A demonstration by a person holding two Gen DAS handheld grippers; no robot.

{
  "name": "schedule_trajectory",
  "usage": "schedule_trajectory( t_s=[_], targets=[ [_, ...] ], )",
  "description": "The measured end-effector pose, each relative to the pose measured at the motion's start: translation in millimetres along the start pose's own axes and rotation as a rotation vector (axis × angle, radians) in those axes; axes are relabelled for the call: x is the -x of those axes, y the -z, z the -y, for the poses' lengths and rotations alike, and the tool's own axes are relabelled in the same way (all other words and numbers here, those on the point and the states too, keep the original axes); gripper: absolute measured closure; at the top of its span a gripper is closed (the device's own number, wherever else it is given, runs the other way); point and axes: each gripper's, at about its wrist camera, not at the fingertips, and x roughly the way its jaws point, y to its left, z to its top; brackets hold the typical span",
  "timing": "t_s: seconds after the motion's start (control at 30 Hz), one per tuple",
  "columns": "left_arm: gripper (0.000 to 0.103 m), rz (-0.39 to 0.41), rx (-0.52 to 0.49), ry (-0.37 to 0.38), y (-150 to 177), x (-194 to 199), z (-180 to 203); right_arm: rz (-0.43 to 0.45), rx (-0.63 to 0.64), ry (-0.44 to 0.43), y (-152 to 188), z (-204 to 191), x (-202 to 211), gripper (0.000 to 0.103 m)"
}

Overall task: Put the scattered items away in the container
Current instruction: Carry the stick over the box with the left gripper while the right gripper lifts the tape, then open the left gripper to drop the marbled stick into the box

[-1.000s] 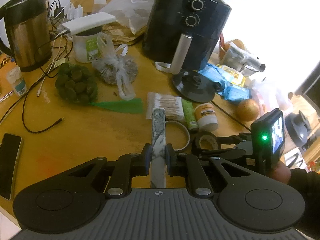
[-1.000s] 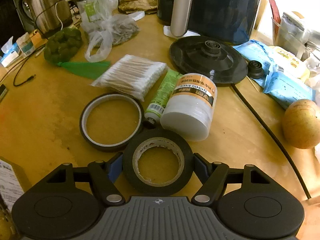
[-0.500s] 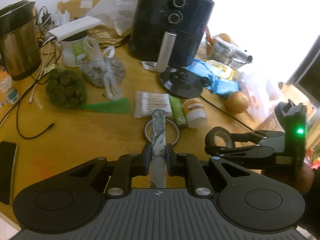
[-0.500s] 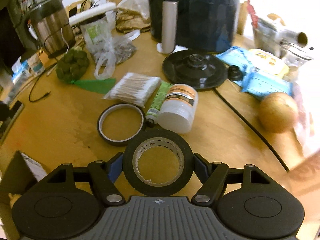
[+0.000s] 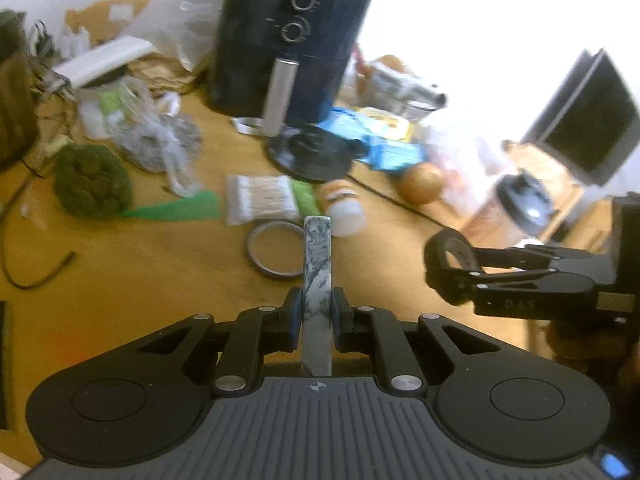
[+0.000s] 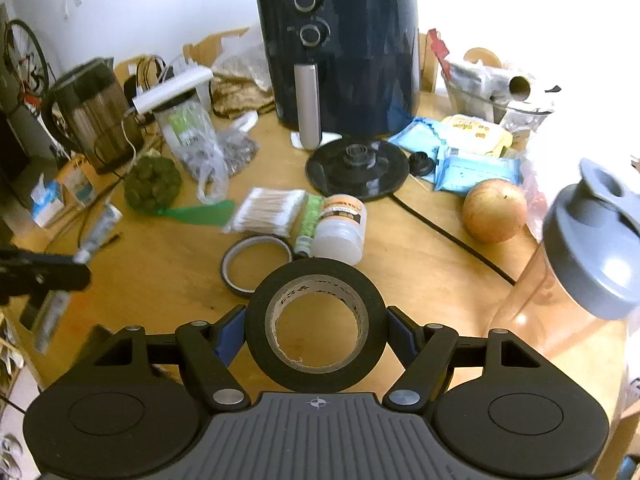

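My left gripper [image 5: 317,312] is shut on a flat marbled grey-white tube [image 5: 317,264], held above the wooden table [image 5: 140,272]. My right gripper [image 6: 316,330] is shut on a black tape roll [image 6: 316,324], lifted clear of the table; it also shows in the left wrist view [image 5: 446,268] at the right. On the table lie a thin tape ring [image 6: 256,258], a white jar on its side [image 6: 342,224], a green tube [image 6: 309,218] and a pack of cotton swabs [image 6: 270,210]. No container for the items is visible.
A black air fryer [image 6: 340,52] stands at the back, with a black kettle base [image 6: 358,168] in front of it. A kettle [image 6: 92,120], a green net bag [image 6: 152,184], an apple [image 6: 496,210], blue packets [image 6: 476,170] and a shaker bottle [image 6: 580,256] crowd the table.
Both grippers have risen and pulled back from the table. The right gripper lifted the black tape roll off the surface and swung to the right.
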Motion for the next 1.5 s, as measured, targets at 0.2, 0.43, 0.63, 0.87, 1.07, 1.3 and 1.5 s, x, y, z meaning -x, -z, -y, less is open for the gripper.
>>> schedule_trajectory(
  t_s=[0.2, 0.43, 0.63, 0.87, 1.07, 1.3, 1.5],
  targets=[
    [0.087, -0.023, 0.031, 0.061, 13.8, 5.2, -6.0, 0.023, -0.034, 0.013, 11.0, -12.1, 21.3, 0.028],
    [0.087, -0.088, 0.094, 0.114, 30.6, -2.1, -12.7, 0.015, -0.066, 0.021, 29.9, -21.9, 33.7, 0.028],
    [0.087, -0.156, 0.176, 0.139, 39.1, -14.7, -22.3, 0.013, -0.082, 0.031, 40.6, -28.4, 41.1, 0.028],
    [0.087, -0.222, 0.250, 0.151, 47.8, -28.3, -28.9, 0.014, -0.088, 0.049, 47.8, -31.4, 49.5, 0.028],
    [0.077, -0.233, 0.213, 0.160, 51.1, -26.6, -24.1, 0.003, -0.097, 0.063, 56.2, -32.5, 52.7, 0.028],
    [0.074, -0.165, 0.117, 0.107, 44.4, -10.0, -20.5, -0.005, -0.090, 0.055, 58.8, -42.7, 49.9, 0.028],
    [0.053, -0.077, 0.034, 0.023, 36.6, 6.4, -18.2, -0.020, -0.077, 0.029, 57.9, -53.1, 43.6, 0.028]
  ],
)
